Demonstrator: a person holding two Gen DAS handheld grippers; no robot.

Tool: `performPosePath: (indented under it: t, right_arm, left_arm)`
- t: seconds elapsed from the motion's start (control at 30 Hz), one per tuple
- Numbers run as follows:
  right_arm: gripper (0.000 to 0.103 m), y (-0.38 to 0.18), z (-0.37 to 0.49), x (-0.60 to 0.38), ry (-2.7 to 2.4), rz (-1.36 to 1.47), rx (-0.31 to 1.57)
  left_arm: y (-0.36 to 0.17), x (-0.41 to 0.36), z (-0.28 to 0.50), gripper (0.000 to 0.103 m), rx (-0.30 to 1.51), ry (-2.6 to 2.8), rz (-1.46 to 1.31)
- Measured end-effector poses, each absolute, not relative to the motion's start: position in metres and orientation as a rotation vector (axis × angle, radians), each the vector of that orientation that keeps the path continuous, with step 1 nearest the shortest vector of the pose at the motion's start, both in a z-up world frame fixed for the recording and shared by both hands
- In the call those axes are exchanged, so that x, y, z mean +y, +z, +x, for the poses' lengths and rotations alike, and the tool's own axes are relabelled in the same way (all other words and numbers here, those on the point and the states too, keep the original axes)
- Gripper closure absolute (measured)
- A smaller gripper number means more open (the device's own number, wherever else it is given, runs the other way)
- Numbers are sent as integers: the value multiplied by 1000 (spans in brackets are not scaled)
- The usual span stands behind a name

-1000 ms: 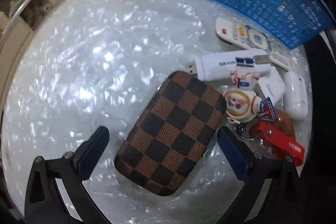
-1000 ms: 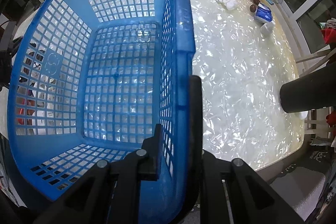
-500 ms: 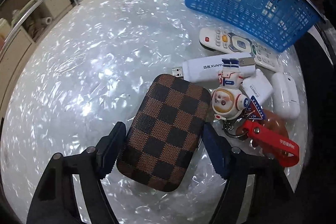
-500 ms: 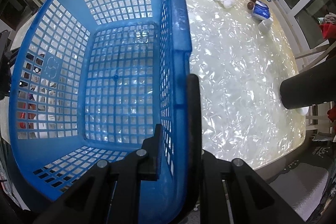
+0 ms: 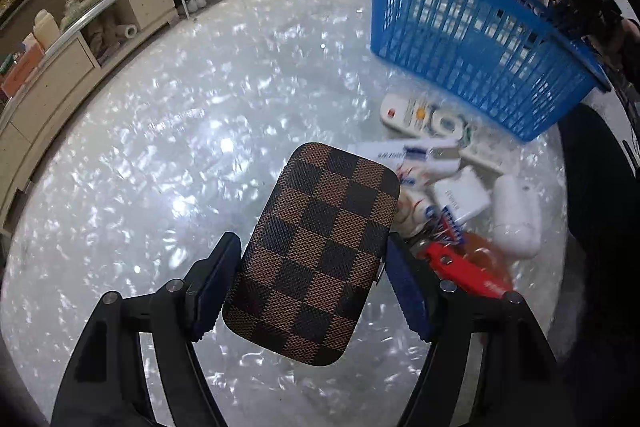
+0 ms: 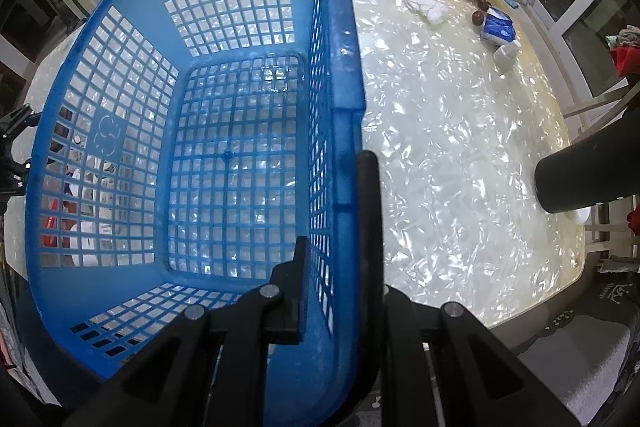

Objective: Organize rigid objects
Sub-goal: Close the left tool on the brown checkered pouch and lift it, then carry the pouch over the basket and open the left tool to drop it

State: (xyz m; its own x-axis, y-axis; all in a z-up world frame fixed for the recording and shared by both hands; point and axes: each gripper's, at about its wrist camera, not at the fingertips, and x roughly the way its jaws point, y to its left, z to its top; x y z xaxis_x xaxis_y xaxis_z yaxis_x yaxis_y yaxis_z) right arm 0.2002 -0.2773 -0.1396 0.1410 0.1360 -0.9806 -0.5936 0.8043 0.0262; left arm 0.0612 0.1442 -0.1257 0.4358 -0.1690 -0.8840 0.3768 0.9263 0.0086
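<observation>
The left tongs (image 5: 310,285) have closed on the rectangular woven checkered case (image 5: 316,251), now raised off the glossy desk (image 5: 160,147). The right tongs (image 6: 334,251) are clenched on the blue plastic lattice basket (image 6: 224,123) wall.

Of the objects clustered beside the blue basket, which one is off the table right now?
The brown checkered case, clamped between the left gripper's jaws. The white remote, the white oblong case and the red-strapped keychain lie on the table.
</observation>
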Motion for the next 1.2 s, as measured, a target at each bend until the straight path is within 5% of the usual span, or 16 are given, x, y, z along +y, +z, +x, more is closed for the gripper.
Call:
performPosePath:
  t: [0.63,1.2]
  right_arm:
    - [92,-133,201,-287,589,-386,1305]
    - [94,-131,202,-291,608,-323,1278]
  left_arm:
    - [11,42,85,27,840,-375,234]
    - [-6,-76,151,27,827,-538,333]
